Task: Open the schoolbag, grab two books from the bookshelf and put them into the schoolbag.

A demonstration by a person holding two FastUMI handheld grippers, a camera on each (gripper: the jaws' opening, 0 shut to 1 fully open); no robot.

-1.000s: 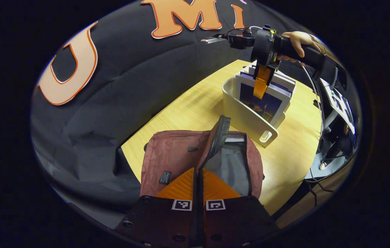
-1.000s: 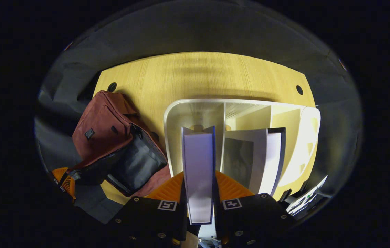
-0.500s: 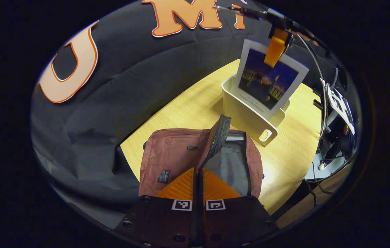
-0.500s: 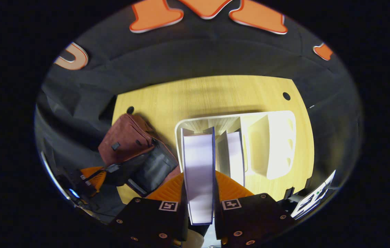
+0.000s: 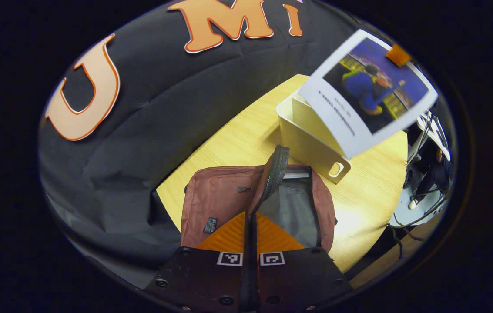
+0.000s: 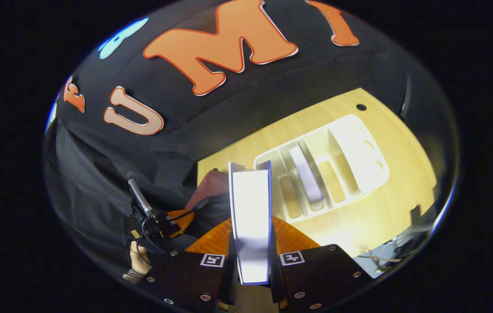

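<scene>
Fingers of the right gripper (image 6: 251, 243) are squeezing a thin white-edged book (image 6: 250, 226), carrying it toward the open dark-red cloth schoolbag (image 5: 224, 200), whose flap the left gripper's (image 5: 250, 234) closed fingers are pinching.

The schoolbag (image 5: 224, 200) is matt cloth, the book (image 5: 368, 91) cover glossy (paper edges), the table (image 5: 246, 130) smooth wood-grain.
</scene>
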